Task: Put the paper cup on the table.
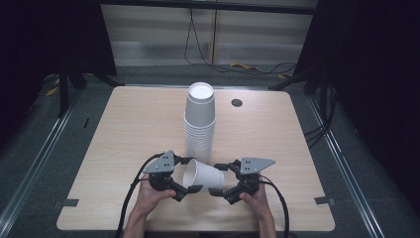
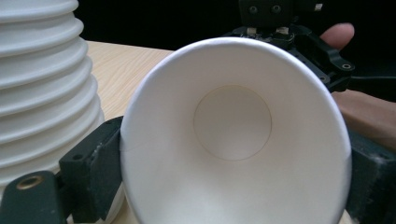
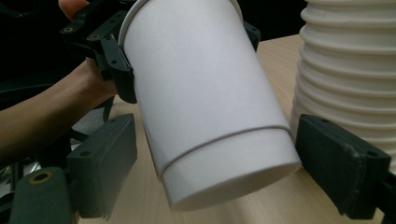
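Observation:
A tall stack of white paper cups (image 1: 200, 119) stands upside down at the table's middle. In front of it a single white cup (image 1: 204, 175) lies on its side in the air, mouth to the left. My left gripper (image 1: 189, 174) is shut on the cup's rim; in the left gripper view both jaws press the rim and the cup's inside (image 2: 232, 122) faces the camera. My right gripper (image 1: 218, 178) straddles the cup's base (image 3: 224, 168), open, with a gap at its left pad (image 3: 103, 161). The stack (image 3: 348, 70) stands just behind.
The light wooden table (image 1: 124, 129) has a round dark grommet (image 1: 236, 102) behind the stack's right. Black tape tabs (image 1: 69, 202) mark the front corners. Cables (image 1: 237, 67) lie on the floor beyond the far edge. A hand (image 3: 56, 112) holds each gripper.

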The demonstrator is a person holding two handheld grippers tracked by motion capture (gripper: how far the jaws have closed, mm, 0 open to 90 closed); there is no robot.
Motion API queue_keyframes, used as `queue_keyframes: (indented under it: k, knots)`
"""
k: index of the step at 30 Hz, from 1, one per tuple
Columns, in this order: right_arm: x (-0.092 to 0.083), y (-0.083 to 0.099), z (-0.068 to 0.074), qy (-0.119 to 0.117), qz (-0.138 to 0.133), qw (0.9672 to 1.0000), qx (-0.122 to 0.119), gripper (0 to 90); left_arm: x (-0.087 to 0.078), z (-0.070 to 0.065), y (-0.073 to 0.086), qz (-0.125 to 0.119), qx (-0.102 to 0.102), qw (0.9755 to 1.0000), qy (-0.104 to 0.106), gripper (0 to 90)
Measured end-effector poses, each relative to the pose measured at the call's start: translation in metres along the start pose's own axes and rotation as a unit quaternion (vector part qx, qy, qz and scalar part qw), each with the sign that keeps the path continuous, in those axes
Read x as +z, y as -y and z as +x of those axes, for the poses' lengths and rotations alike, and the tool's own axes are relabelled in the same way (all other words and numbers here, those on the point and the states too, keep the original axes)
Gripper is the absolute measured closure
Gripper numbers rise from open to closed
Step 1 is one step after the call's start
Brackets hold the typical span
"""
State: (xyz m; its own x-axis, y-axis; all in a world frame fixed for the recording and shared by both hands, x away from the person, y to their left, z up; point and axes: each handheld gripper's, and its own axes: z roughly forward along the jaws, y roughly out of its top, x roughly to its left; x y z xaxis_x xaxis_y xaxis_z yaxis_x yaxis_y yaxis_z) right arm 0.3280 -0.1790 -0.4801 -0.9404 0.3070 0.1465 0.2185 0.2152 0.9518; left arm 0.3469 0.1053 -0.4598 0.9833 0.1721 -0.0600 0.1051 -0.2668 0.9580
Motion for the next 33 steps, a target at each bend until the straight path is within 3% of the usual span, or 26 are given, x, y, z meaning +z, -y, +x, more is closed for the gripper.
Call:
queue_keyframes:
  k: [7,10,12,13,19,20,21,23,26,28,29,30,32,33]
  knots:
    - [-0.004,0.002,0.001,0.034,-0.004,0.9994,0.001,13.3,-0.005,0.002,0.0,0.008,-0.002,0.9998,-0.016,10.3]
    - [-0.009,0.004,0.001,0.067,-0.016,0.9976,0.004,13.2,-0.01,0.005,0.0,0.014,-0.005,0.9996,-0.025,10.3]
    - [-0.01,0.005,0.001,0.073,-0.018,0.9972,0.005,13.3,-0.011,0.006,0.0,0.015,-0.005,0.9995,-0.028,10.3]
    - [-0.013,0.007,0.001,0.096,-0.02,0.9952,0.003,13.2,-0.014,0.007,-0.001,0.016,-0.007,0.9993,-0.032,10.3]
    - [-0.018,0.011,0.001,0.148,-0.037,0.9882,0.011,13.2,-0.021,0.009,0.0,0.022,-0.012,0.9986,-0.046,10.1]
    - [-0.018,0.011,0.001,0.172,-0.037,0.9844,0.013,13.3,-0.022,0.008,0.0,0.024,-0.013,0.9983,-0.05,10.1]
    - [-0.019,0.011,0.0,0.18,-0.04,0.9828,0.013,13.3,-0.023,0.008,0.0,0.028,-0.015,0.9981,-0.053,10.1]
    - [-0.019,0.012,0.001,0.21,-0.046,0.9765,0.015,13.1,-0.026,0.008,0.001,0.035,-0.012,0.9977,-0.057,10.1]
    - [-0.017,0.012,0.004,0.269,-0.051,0.9618,0.007,13.3,-0.032,0.008,0.001,0.038,-0.015,0.9971,-0.065,10.1]
    - [-0.017,0.012,0.005,0.286,-0.059,0.9564,0.008,13.1,-0.037,0.008,0.0,0.042,-0.014,0.9965,-0.071,10.1]
    - [-0.017,0.012,0.005,0.286,-0.059,0.9564,0.008,13.1,-0.037,0.008,0.0,0.042,-0.014,0.9965,-0.071,10.1]
    - [-0.016,0.013,0.008,0.315,-0.061,0.9472,0.012,13.3,-0.042,0.008,0.001,0.045,-0.019,0.9959,-0.076,10.1]
    - [-0.015,0.014,0.009,0.324,-0.067,0.9433,0.017,13.5,-0.048,0.008,0.002,0.042,-0.023,0.9952,-0.085,10.0]
    - [-0.015,0.016,0.01,0.34,-0.072,0.9372,0.021,14.0,-0.051,0.009,0.004,0.038,-0.027,0.9951,-0.087,10.0]
